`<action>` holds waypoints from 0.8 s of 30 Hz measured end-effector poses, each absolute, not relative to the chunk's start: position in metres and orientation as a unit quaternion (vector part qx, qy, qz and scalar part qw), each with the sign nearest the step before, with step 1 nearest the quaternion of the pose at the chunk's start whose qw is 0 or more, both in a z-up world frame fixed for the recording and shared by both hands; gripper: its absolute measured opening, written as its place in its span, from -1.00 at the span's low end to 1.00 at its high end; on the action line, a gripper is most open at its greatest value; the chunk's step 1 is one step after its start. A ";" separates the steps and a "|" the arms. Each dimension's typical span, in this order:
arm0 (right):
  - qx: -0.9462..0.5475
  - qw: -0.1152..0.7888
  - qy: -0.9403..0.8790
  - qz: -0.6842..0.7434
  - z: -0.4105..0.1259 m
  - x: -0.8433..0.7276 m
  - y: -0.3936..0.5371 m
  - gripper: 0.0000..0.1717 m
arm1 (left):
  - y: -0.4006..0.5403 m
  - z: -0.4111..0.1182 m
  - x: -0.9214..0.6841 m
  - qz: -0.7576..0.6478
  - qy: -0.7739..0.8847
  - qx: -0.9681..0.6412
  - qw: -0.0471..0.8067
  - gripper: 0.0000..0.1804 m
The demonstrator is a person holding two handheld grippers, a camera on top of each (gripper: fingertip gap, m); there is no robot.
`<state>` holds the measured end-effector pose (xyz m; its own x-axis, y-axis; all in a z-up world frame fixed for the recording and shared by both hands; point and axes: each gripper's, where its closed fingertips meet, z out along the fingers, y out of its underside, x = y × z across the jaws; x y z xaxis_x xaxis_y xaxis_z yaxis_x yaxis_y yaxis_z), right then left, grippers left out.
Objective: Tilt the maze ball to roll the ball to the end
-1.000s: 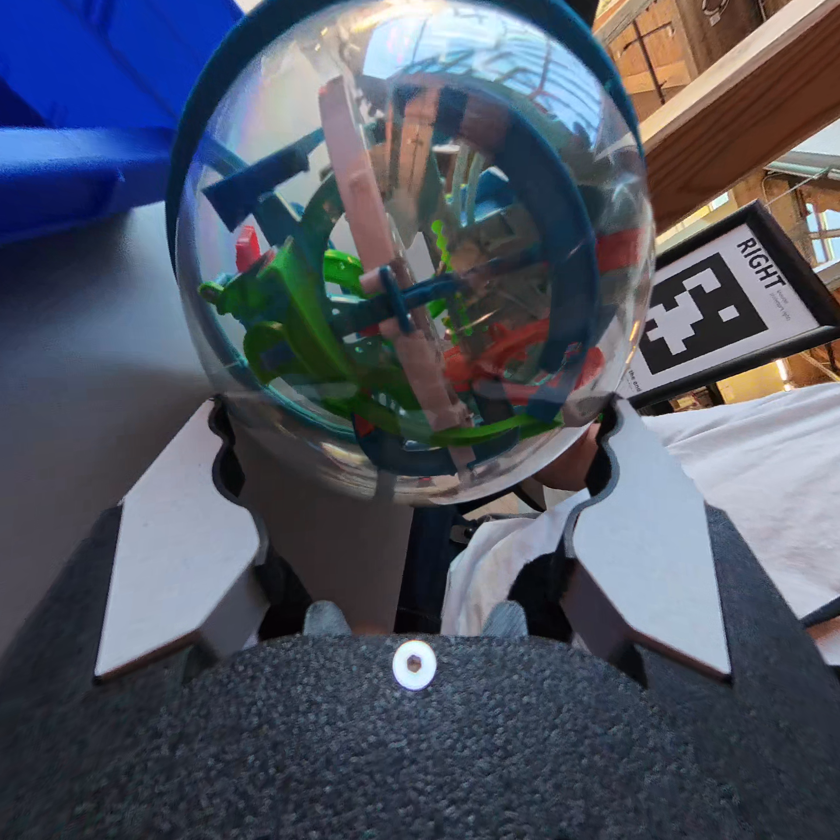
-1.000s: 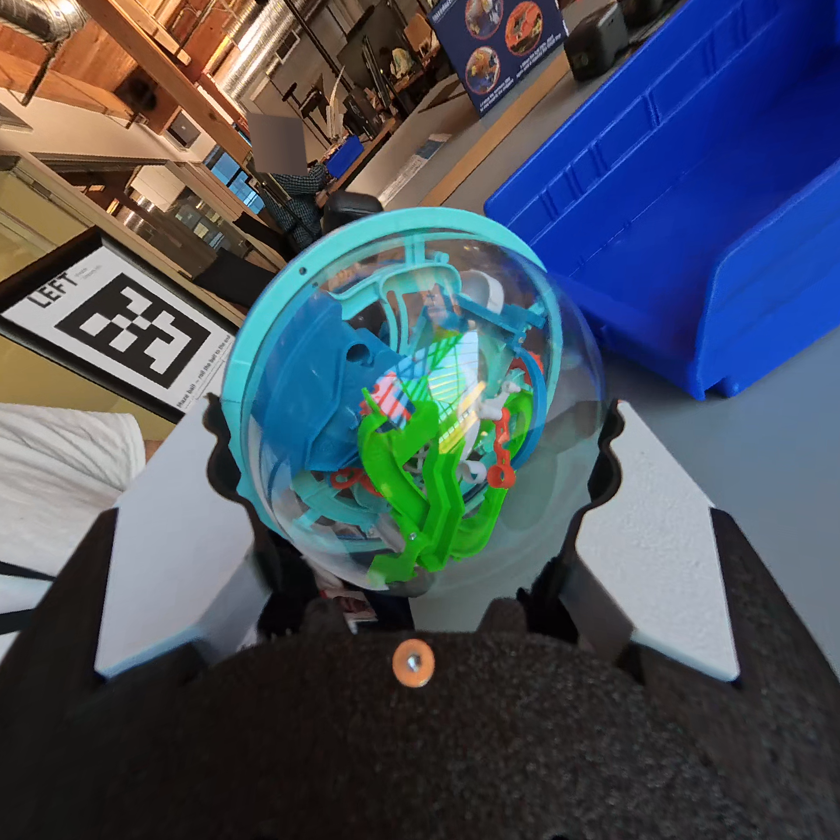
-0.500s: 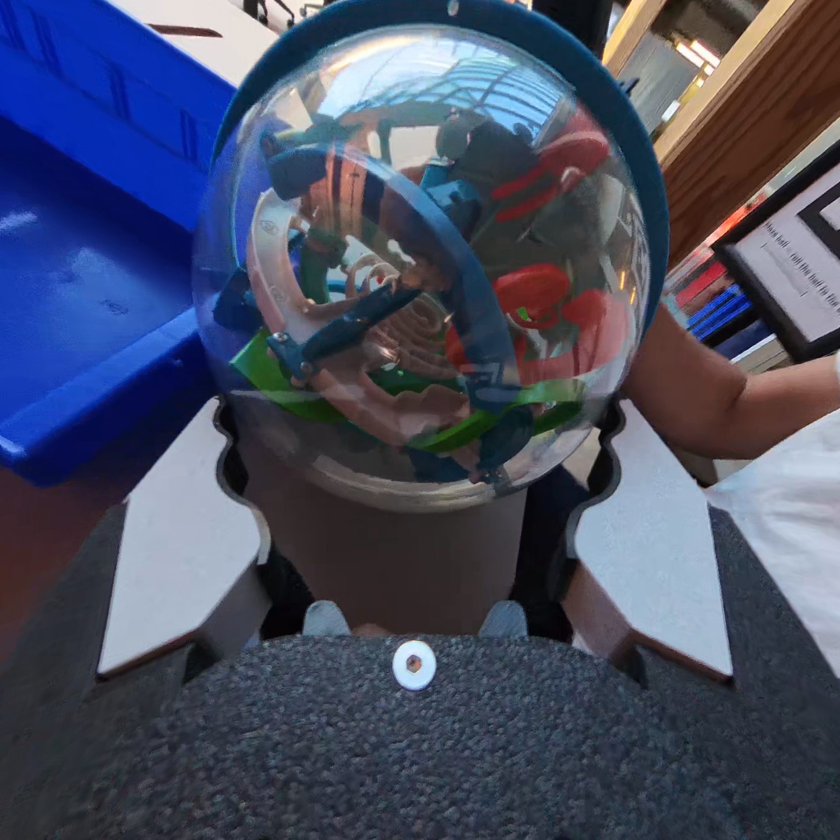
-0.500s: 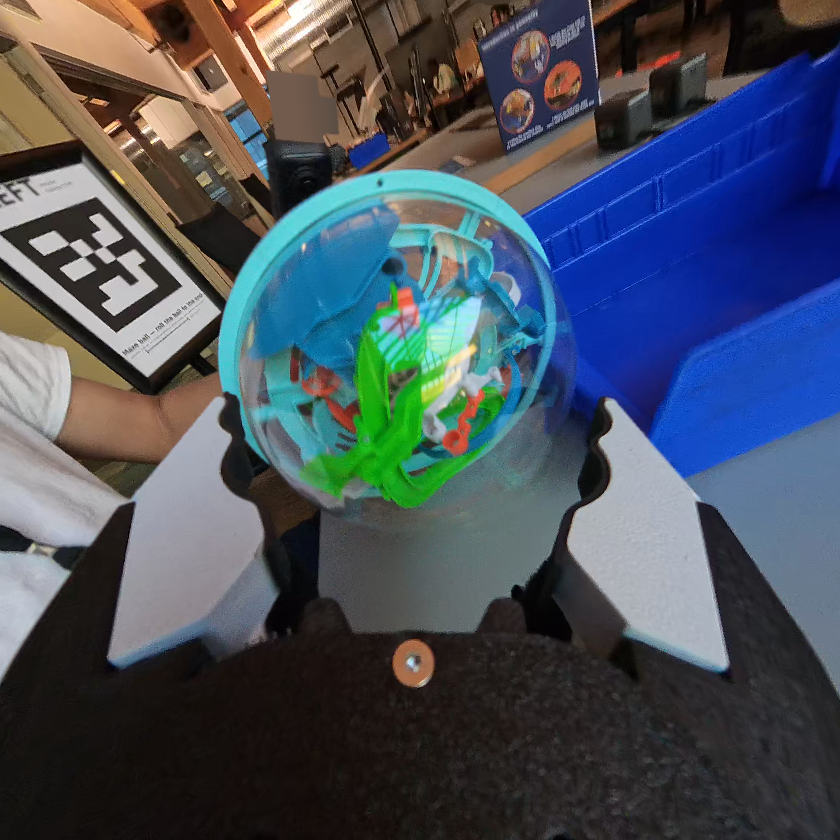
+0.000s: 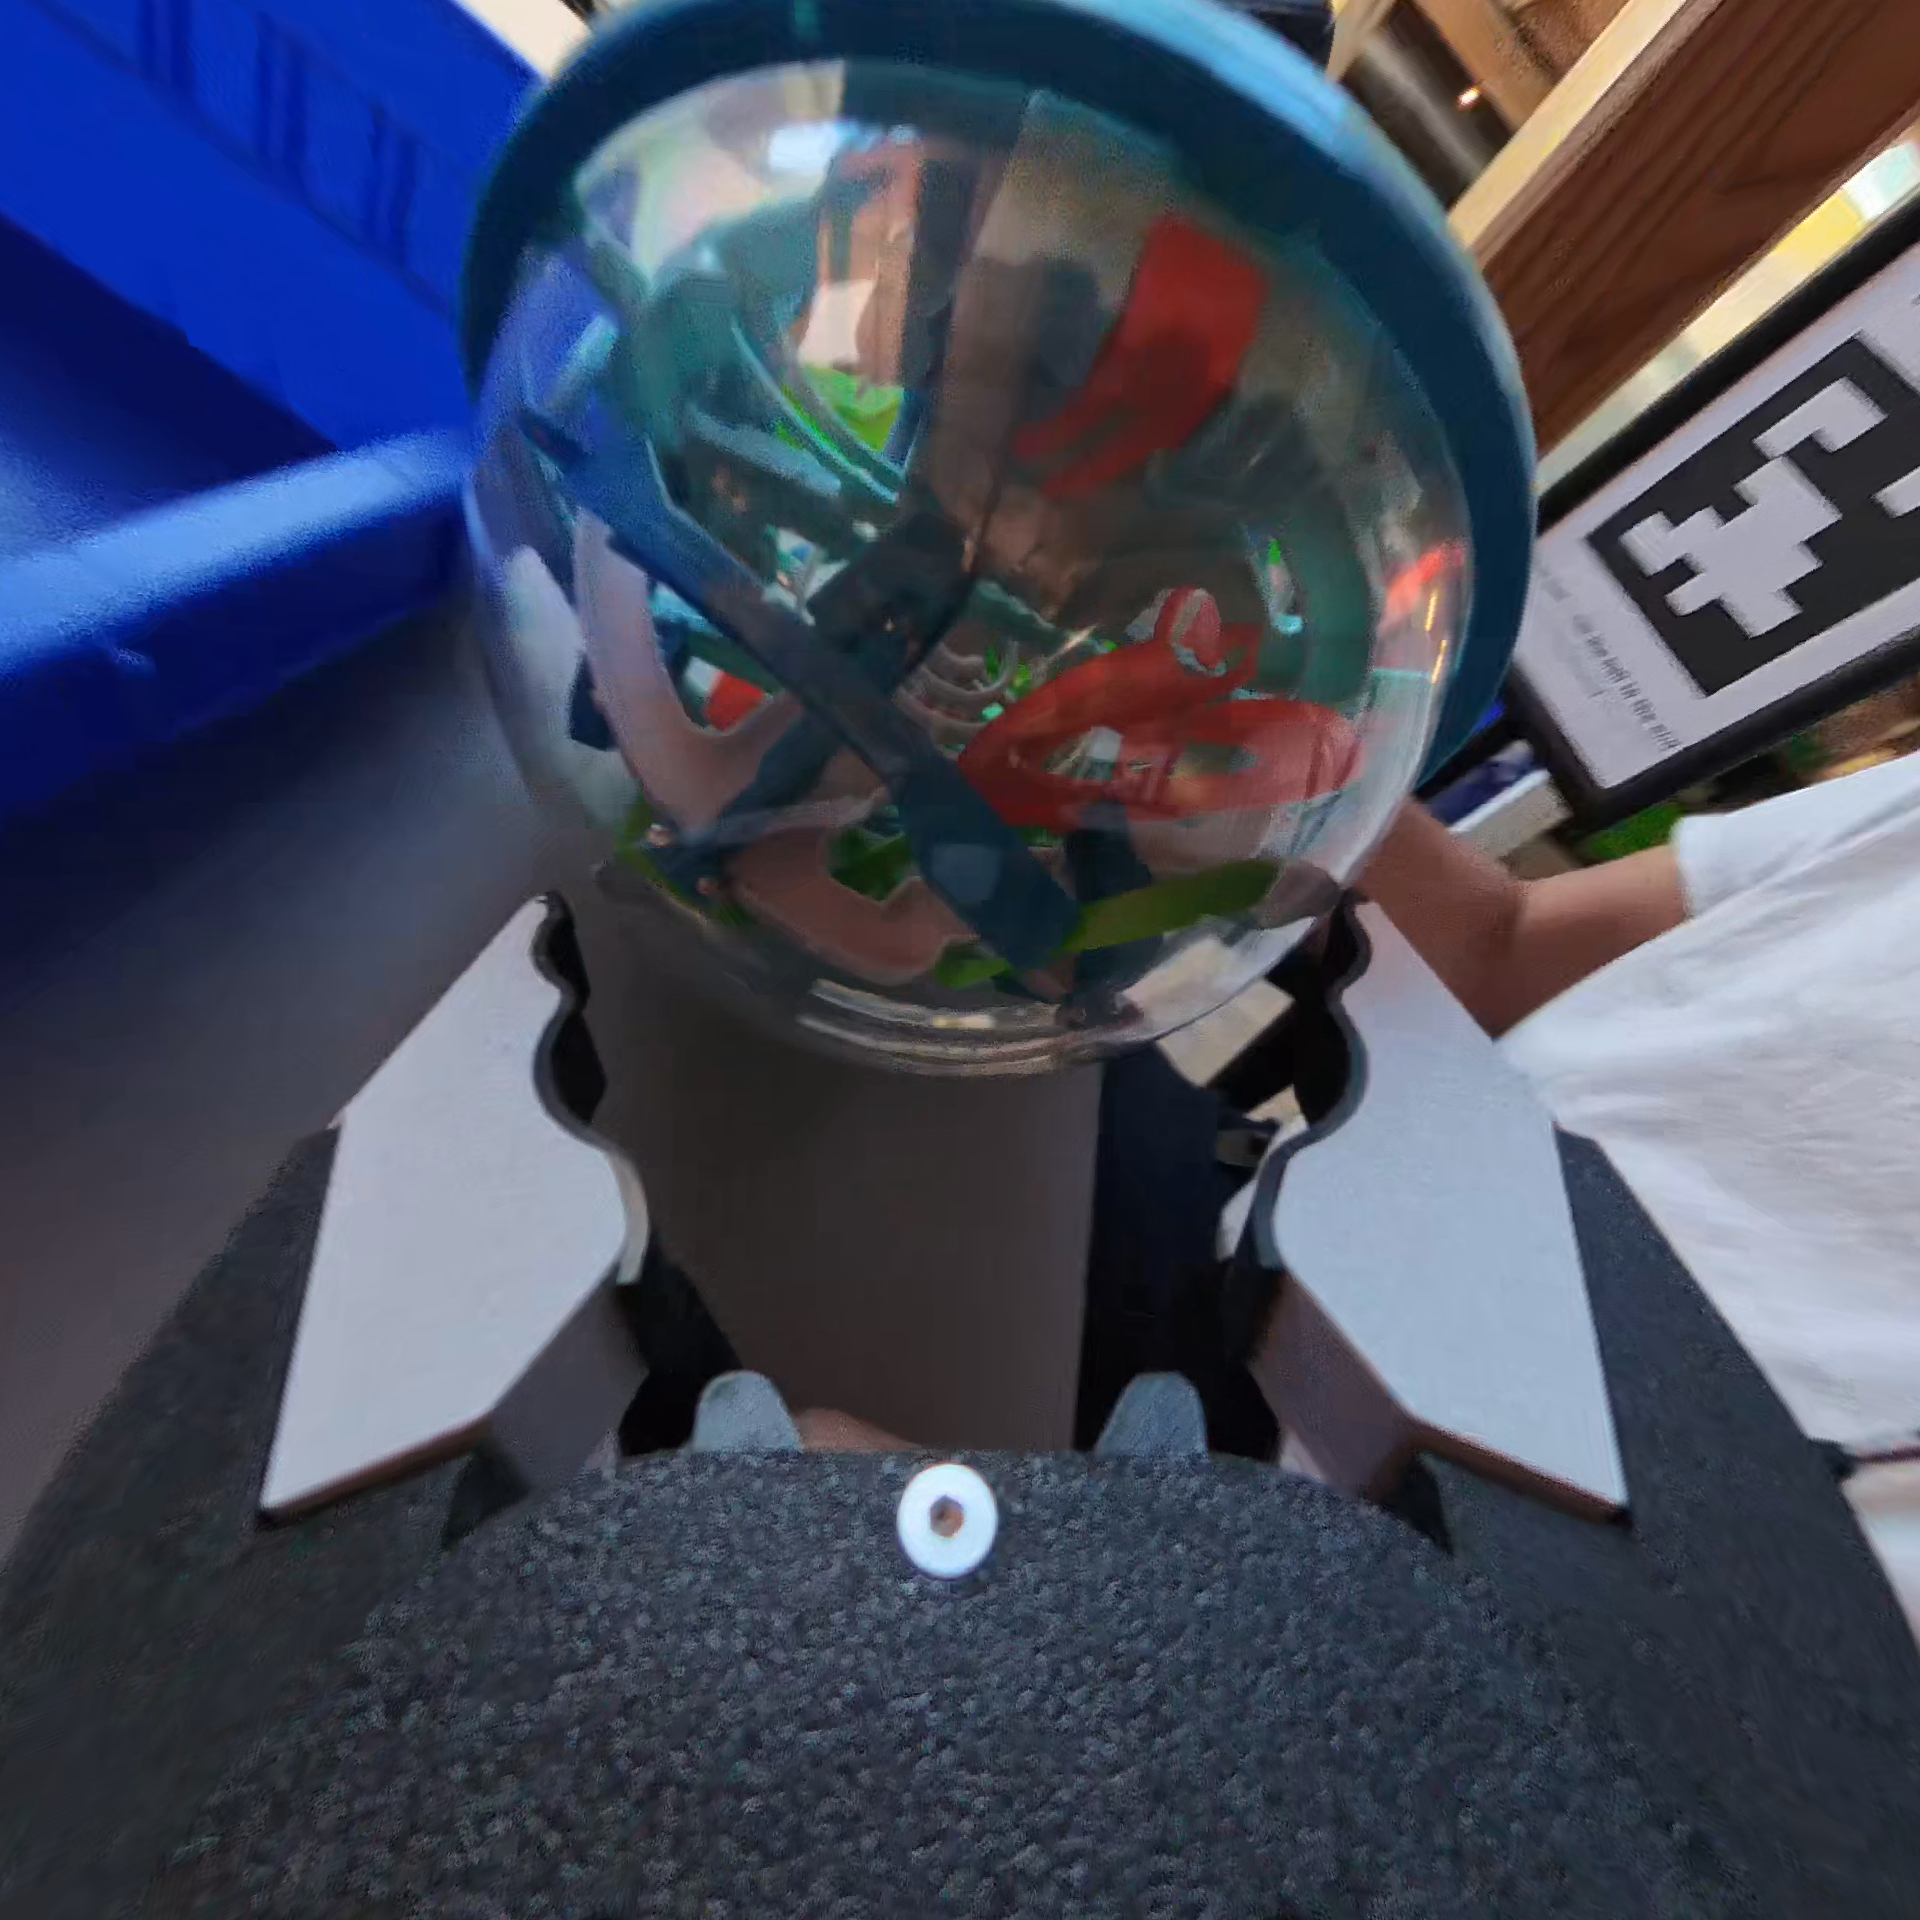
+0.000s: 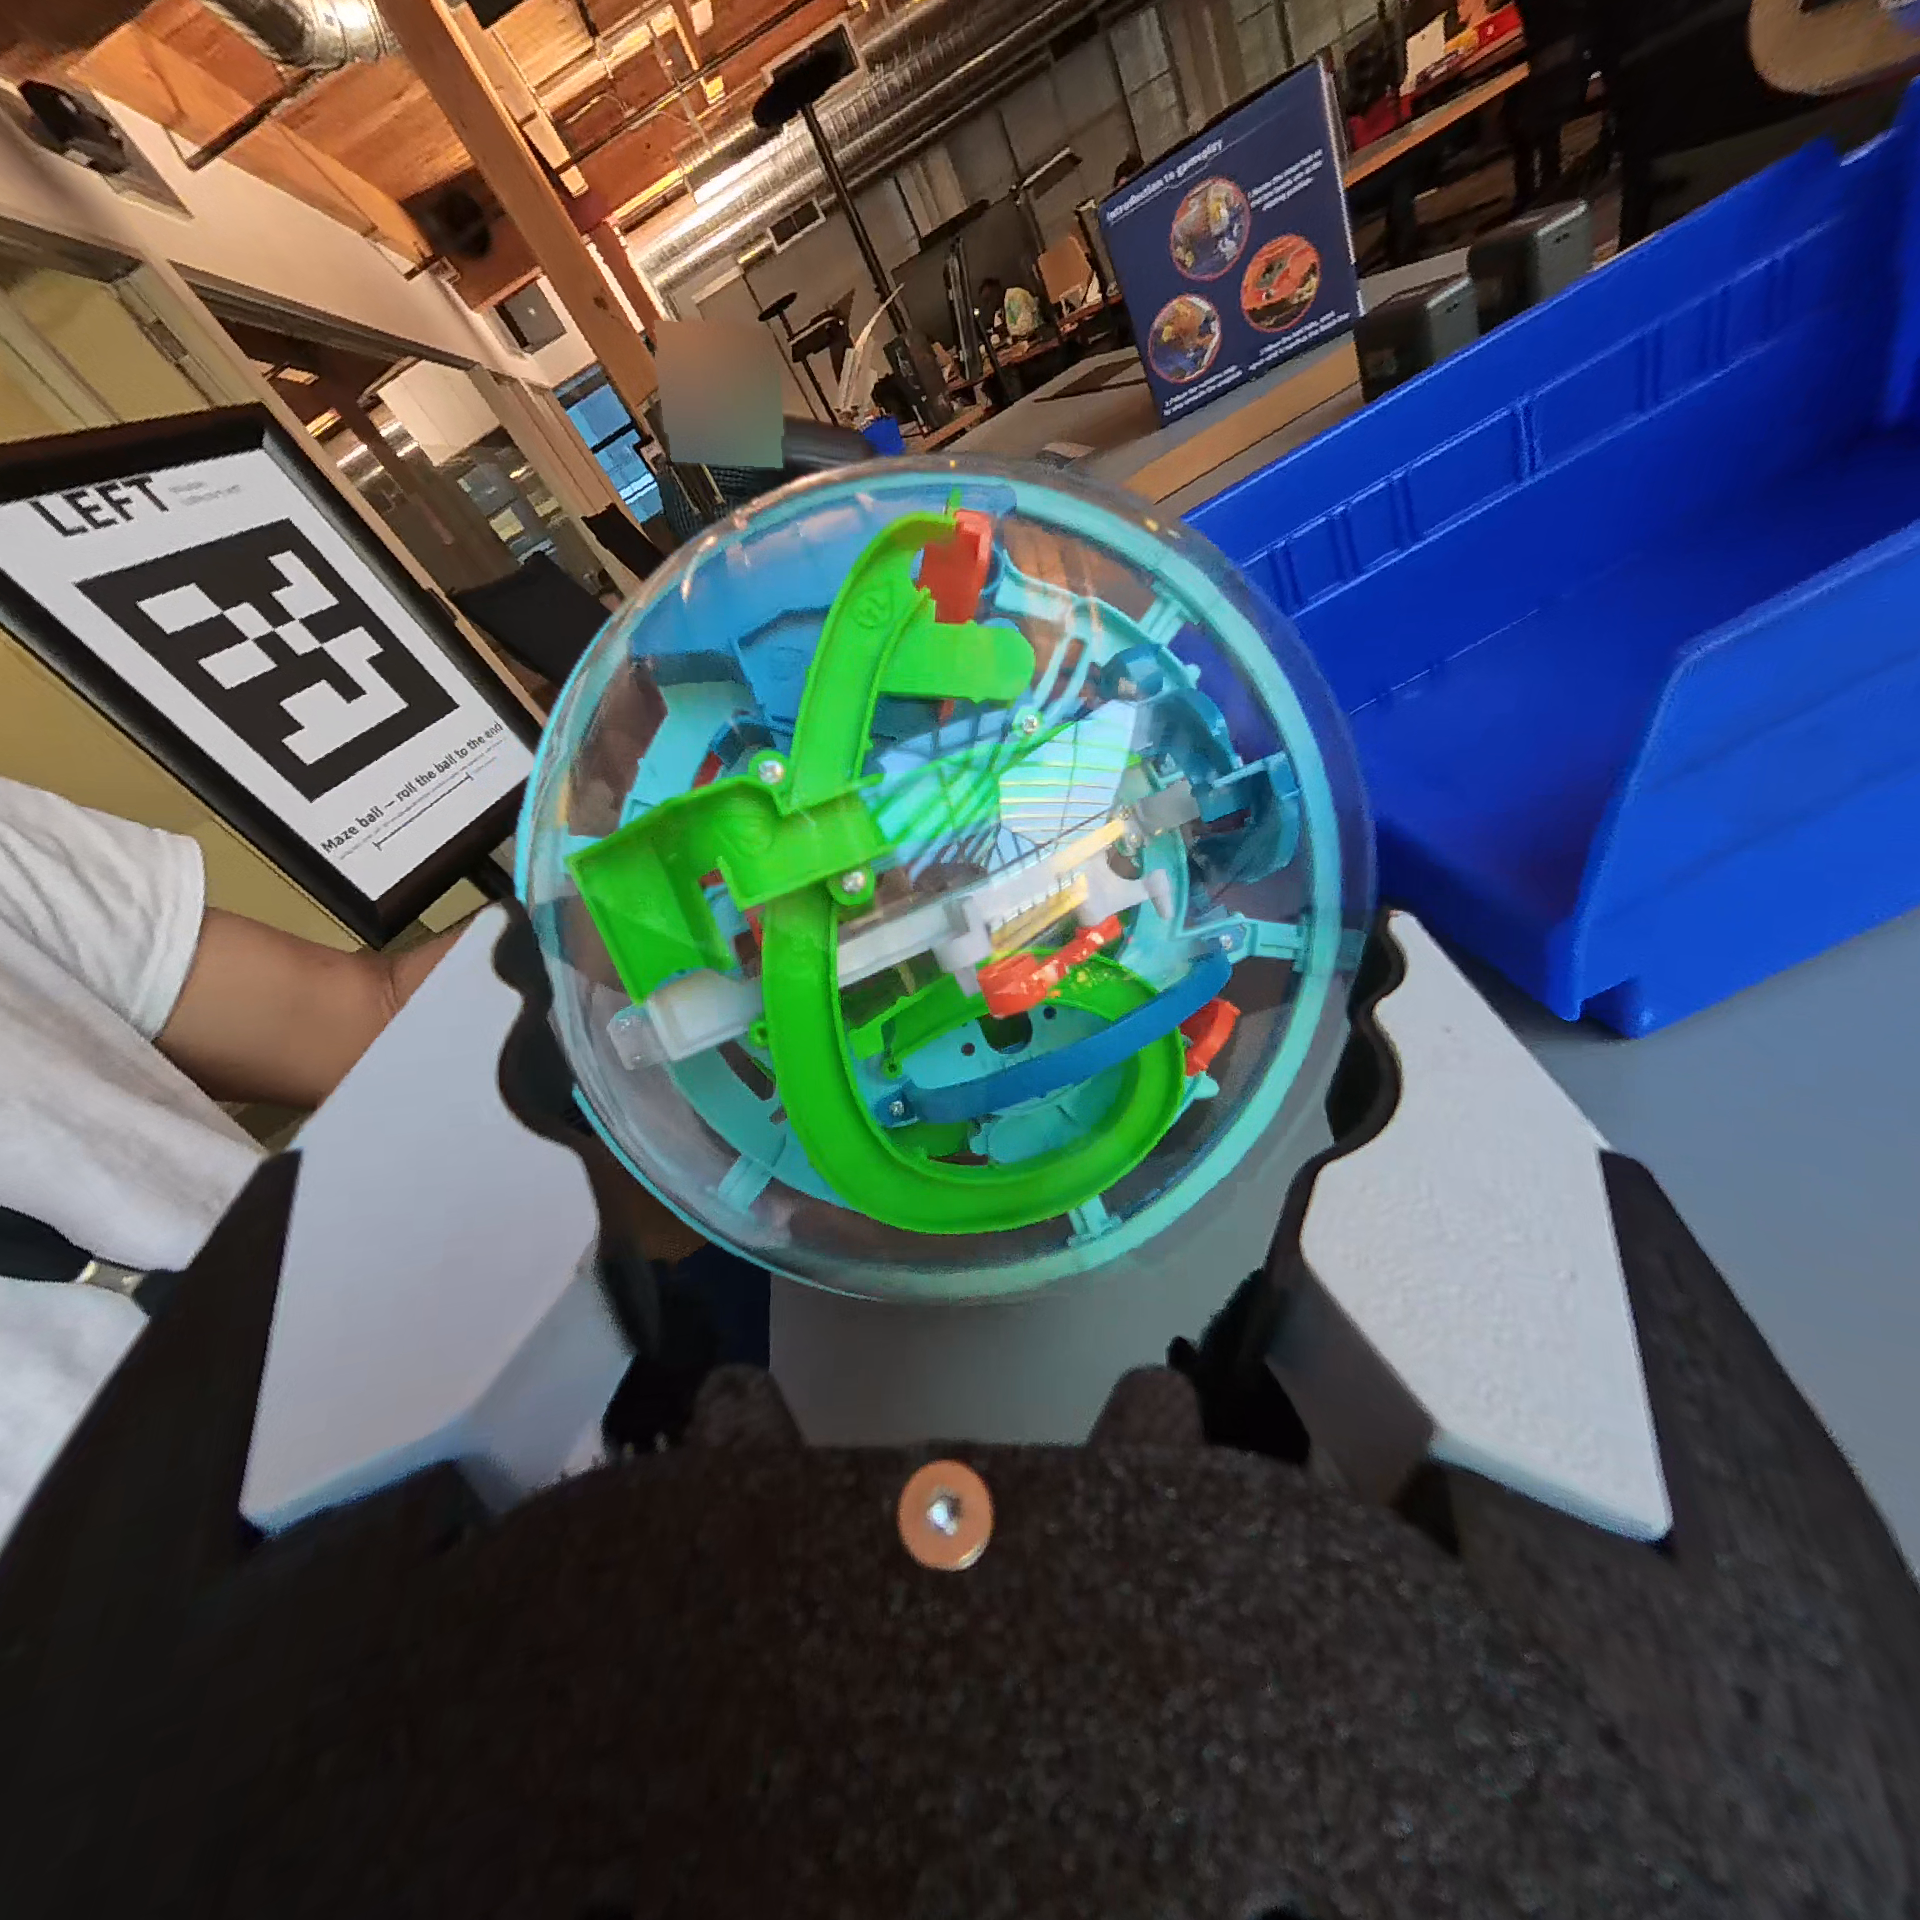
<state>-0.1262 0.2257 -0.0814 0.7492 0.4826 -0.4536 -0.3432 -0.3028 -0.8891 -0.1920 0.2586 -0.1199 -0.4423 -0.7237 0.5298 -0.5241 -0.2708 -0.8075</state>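
At the left edge of the left wrist view we see a blue bin on the grey table, and in the upper middle of this frame is the maze ball, a clear sphere with a dark teal ring and red, green and blue tracks inside. The left gripper has its jaws wide apart; the right fingertip touches the lower right of the sphere, but the left one stands free of it, so we cannot tell if this gripper really clamps it. At the right edge are a framed marker sign and a person's arm with a white sleeve. In the right wrist view, a similar sign stands at the left, the maze ball fills the centre, and the right gripper has both fingertips against its sides. The blue bin lies at the right.
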 end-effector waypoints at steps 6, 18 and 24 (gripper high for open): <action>-0.734 0.561 -0.025 0.381 -0.079 -0.121 0.240 0.70 | 0.283 -0.091 -0.182 -0.528 0.674 -0.479 0.193 0.58; -0.784 0.577 -0.107 0.203 -0.107 -0.134 0.202 0.79 | 0.271 -0.098 -0.176 -0.615 0.571 -0.532 0.107 0.49; -0.792 0.592 -0.121 0.091 -0.095 -0.128 0.204 0.78 | 0.234 -0.121 -0.185 -0.628 0.550 -0.549 0.036 0.41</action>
<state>-0.1275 0.2036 -0.0952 0.9543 0.2989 -0.0019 0.0828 -0.2707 -0.9591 -0.1849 0.2342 -0.1211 -0.3948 -0.6501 0.6493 -0.5584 -0.3914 -0.7314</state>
